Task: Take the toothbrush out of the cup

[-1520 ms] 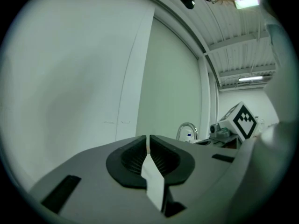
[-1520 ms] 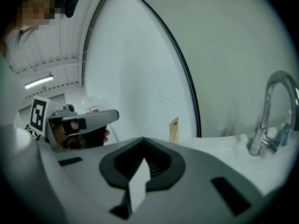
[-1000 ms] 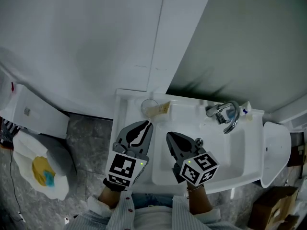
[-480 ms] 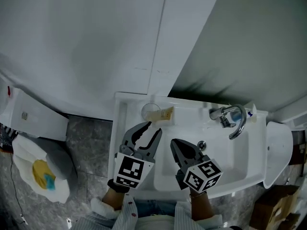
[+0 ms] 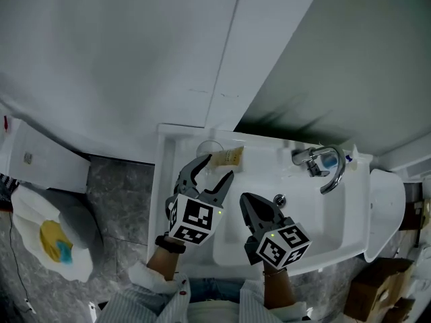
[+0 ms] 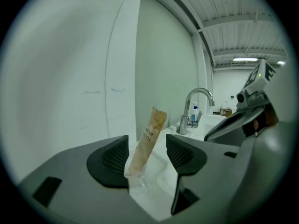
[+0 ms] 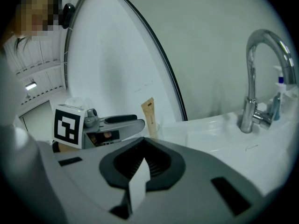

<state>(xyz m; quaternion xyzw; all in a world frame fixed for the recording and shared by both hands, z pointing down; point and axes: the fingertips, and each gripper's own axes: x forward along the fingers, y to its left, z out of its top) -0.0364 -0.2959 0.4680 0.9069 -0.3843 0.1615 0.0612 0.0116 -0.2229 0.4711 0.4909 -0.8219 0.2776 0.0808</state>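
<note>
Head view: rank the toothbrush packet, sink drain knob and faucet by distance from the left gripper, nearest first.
From the left gripper, whose jaws have just been opening, with the packet between them but not gripped:
1. Toothbrush packet, at the jaw tips, standing in the cup.
2. Drain knob, mid-basin.
3. Faucet, back right of the sink.

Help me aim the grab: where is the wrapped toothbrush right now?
In the head view, the wrapped toothbrush leans in the clear cup at the sink's back left corner, well left of the faucet.
</note>
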